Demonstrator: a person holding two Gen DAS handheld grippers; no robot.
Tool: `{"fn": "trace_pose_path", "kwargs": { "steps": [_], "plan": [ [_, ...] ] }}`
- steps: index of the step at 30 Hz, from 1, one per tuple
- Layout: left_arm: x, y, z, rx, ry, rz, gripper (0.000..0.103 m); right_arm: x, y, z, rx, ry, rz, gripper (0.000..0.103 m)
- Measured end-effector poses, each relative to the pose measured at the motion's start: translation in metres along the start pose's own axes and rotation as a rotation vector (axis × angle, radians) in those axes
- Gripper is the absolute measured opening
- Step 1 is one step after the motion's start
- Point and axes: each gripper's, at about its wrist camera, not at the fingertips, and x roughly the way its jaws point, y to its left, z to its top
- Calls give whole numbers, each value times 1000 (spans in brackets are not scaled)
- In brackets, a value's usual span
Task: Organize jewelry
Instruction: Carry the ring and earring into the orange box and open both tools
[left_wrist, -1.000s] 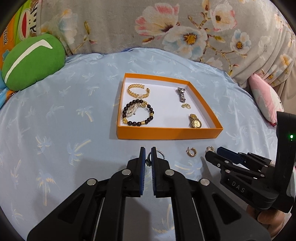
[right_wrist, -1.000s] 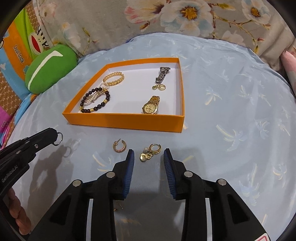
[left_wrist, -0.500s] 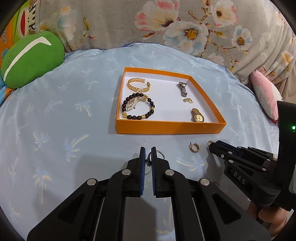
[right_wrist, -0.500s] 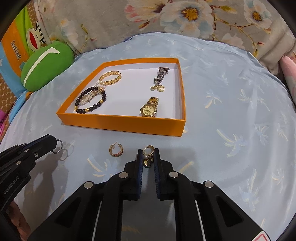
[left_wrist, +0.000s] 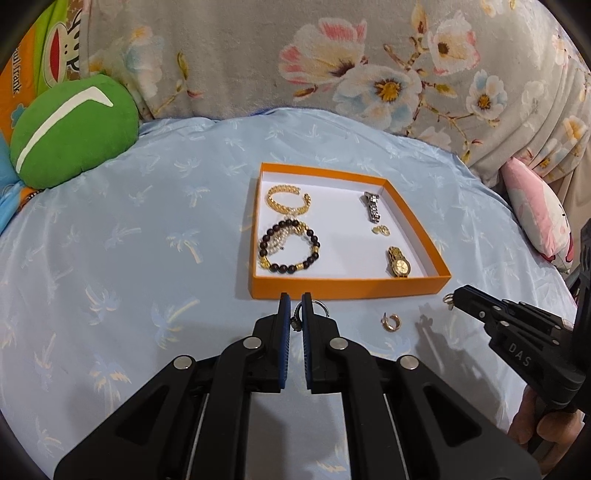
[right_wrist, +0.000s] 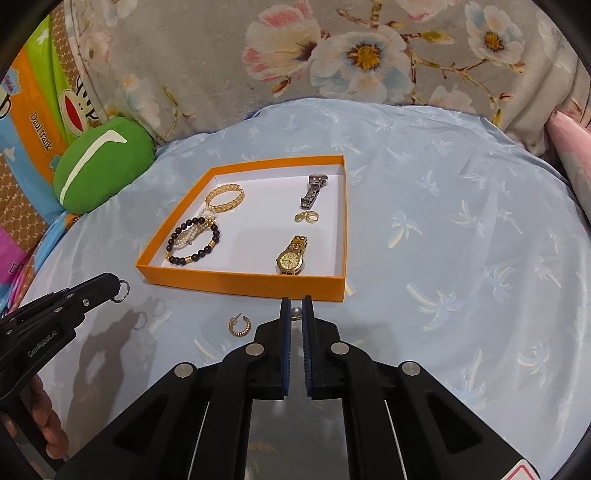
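An orange tray (left_wrist: 347, 288) (right_wrist: 240, 282) on the blue bedsheet holds a gold bangle (left_wrist: 288, 199), a beaded bracelet (left_wrist: 290, 251), a silver watch (left_wrist: 372, 206), a small gold ring (left_wrist: 381, 230) and a gold watch (left_wrist: 398, 263) (right_wrist: 291, 256). My left gripper (left_wrist: 295, 306) is shut on a silver ring earring (left_wrist: 318, 306) (right_wrist: 122, 291), lifted just before the tray's front wall. My right gripper (right_wrist: 295, 306) is shut on a gold pearl earring (right_wrist: 296, 313) (left_wrist: 448, 297), also lifted. A gold hoop earring (left_wrist: 390, 322) (right_wrist: 239, 326) lies on the sheet between them.
A green cushion (left_wrist: 70, 129) lies at the far left. A floral blanket (left_wrist: 332, 55) rises behind the tray. A pink pillow (left_wrist: 535, 221) sits at the right edge.
My right gripper closed on the gold pearl earring and lifted it off the sheet. Both grippers have risen and moved toward the tray's front wall.
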Motion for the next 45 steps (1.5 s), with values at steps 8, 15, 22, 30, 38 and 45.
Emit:
{"fn": "trace_pose_path", "kwargs": {
  "steps": [8, 15, 22, 30, 38, 45],
  "plan": [
    [-5, -6, 36, 28, -61, 4, 5, -5, 1, 36, -11, -49, 28, 5],
    [18, -19, 77, 44, -98, -9, 5, 19, 4, 73, -22, -67, 42, 5],
    [71, -35, 99, 43, -49, -45, 5, 55, 8, 93, -13, -42, 87, 5],
    [124, -39, 98, 35, 33, -43, 5, 93, 3, 93, -3, 16, 98, 5],
    [142, -37, 90, 30, 72, -40, 6, 111, -1, 84, -7, 49, 85, 5],
    [149, -36, 84, 28, 89, -31, 13, 119, -1, 77, -19, 60, 55, 6]
  ]
}}
